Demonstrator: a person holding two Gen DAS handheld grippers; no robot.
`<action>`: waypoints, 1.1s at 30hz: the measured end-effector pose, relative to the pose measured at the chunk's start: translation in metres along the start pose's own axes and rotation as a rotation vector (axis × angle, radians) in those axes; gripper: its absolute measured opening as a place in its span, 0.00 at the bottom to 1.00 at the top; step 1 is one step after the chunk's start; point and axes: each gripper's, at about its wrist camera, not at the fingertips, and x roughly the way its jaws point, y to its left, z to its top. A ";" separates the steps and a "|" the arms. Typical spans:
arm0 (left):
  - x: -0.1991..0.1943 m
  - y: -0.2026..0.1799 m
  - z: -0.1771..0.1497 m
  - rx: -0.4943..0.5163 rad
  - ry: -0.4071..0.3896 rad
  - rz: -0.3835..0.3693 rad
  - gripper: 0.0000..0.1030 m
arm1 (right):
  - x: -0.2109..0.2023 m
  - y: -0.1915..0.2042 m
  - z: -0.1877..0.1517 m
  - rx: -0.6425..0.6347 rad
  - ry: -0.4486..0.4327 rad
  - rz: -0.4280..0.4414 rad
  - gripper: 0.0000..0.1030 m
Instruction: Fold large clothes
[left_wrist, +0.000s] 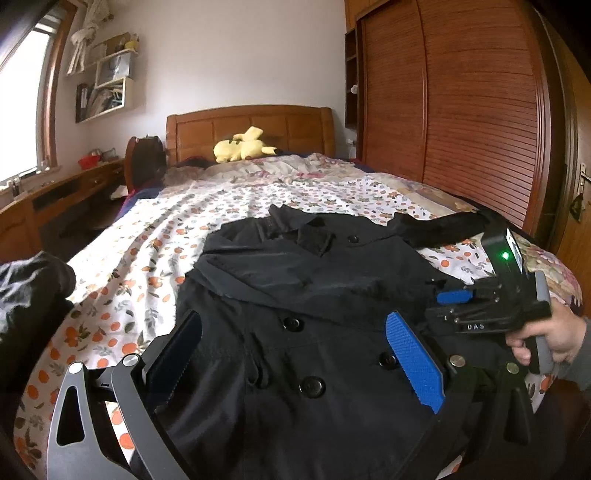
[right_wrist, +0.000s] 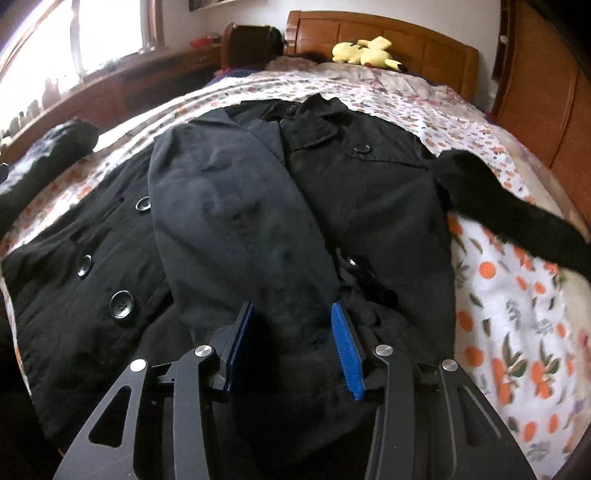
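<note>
A black double-breasted coat (left_wrist: 295, 306) lies front-up, collar toward the headboard, one sleeve (right_wrist: 236, 221) folded across its chest.

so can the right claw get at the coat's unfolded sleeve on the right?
Probably yes: the right claw is open, and the black sleeve lies flat on the floral bedspread with nothing between.

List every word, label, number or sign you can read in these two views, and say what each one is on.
"DAS": pale letters on the black body of the right hand-held gripper, seen from the left wrist view; the first letter is faint and could be a U.
The screen beside the green light on that hand-held gripper: too small to read.
The items on the wall shelves: too blurred to read.
The black coat: no readable label.
</note>
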 end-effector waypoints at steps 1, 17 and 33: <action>-0.002 -0.001 0.003 0.002 -0.008 0.006 0.98 | -0.001 0.000 0.000 0.001 -0.004 0.000 0.39; 0.008 -0.029 0.047 0.045 -0.037 -0.030 0.98 | -0.001 -0.006 -0.007 0.016 -0.062 0.037 0.40; 0.117 -0.022 0.036 0.067 0.041 -0.045 0.98 | -0.001 -0.005 -0.008 0.010 -0.070 0.030 0.40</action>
